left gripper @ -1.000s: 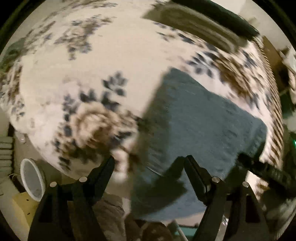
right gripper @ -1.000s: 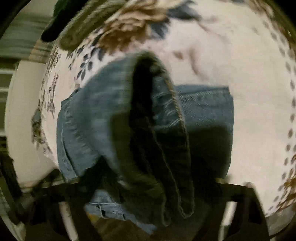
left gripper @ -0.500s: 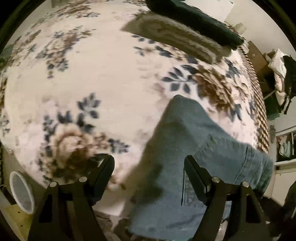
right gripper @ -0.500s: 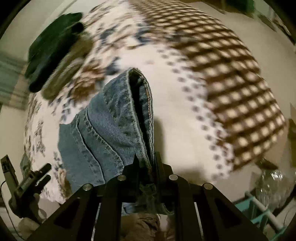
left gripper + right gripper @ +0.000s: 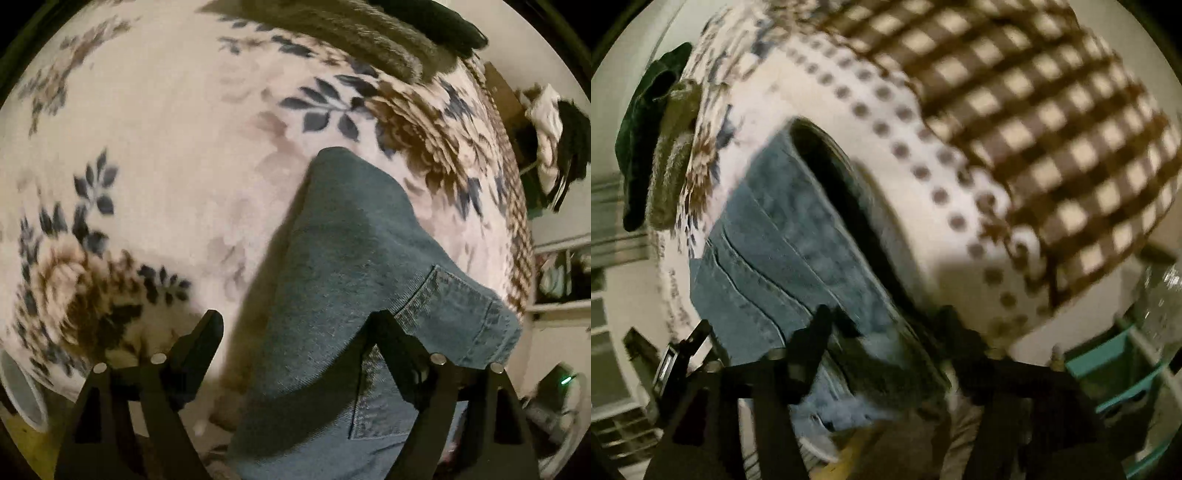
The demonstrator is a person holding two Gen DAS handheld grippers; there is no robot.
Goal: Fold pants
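Showing: one pair of denim pants (image 5: 343,280), one floral blanket (image 5: 155,155), two folded garments (image 5: 354,33), two grippers (image 5: 295,328).

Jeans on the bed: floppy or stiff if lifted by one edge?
Probably floppy: the jeans drape over the blanket edge and bend in soft curves. Likely heavyish, since the layered denim looks thick. Seams may stiffen the folds slightly.

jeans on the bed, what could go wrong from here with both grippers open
1. The jeans hang past the near edge of the bed; with the left gripper and right gripper both open, they may slide off.
2. The fold gapes open at the waistband, so it may spring apart.
3. The right view is blurred, so a regrab there could miss the edge.
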